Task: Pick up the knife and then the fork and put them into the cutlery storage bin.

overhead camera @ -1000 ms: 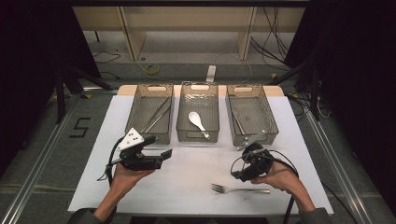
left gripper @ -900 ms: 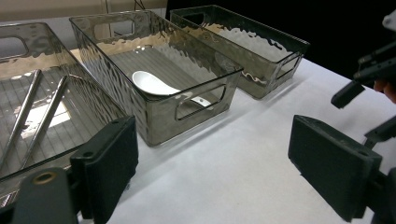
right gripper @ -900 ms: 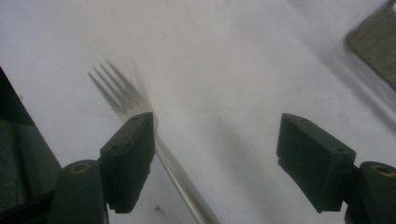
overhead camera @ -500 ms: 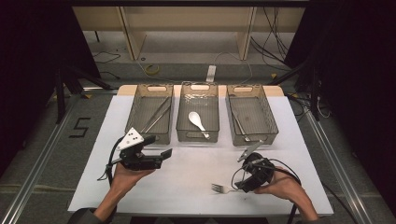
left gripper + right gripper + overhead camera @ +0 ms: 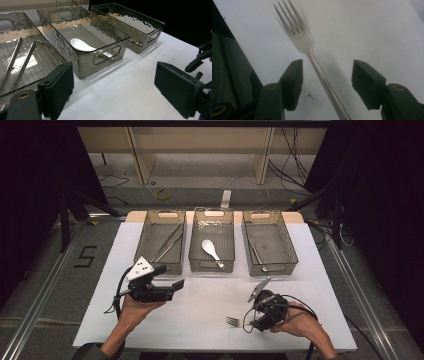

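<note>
Fork (image 5: 304, 42) is what the right gripper (image 5: 325, 82) stands over: it lies flat on the white table (image 5: 210, 295), near the front edge, with its prongs pointing away from the gripper. In the right gripper view its handle runs between the two fingers (image 5: 293, 82), which have just been closing but touch it on neither side, so the fork is not pinched. In the high view the prongs (image 5: 232, 321) stick out just left of the right gripper (image 5: 260, 312).

Going by size, the table comes first, then three clear bins in a row at its far side. The left bin (image 5: 161, 242) holds long metal sticks (image 5: 167, 242), the middle bin (image 5: 212, 242) a white spoon (image 5: 211, 250), and the right bin (image 5: 270, 245) a slim metal utensil (image 5: 257, 256) too small to name.

The left gripper (image 5: 172, 287) is held above the table in front of the left bin, well apart from the fork. In the left gripper view its fingers (image 5: 60, 87) are spread wide with nothing between them, and the spoon (image 5: 81, 45) lies in the bin beyond.
</note>
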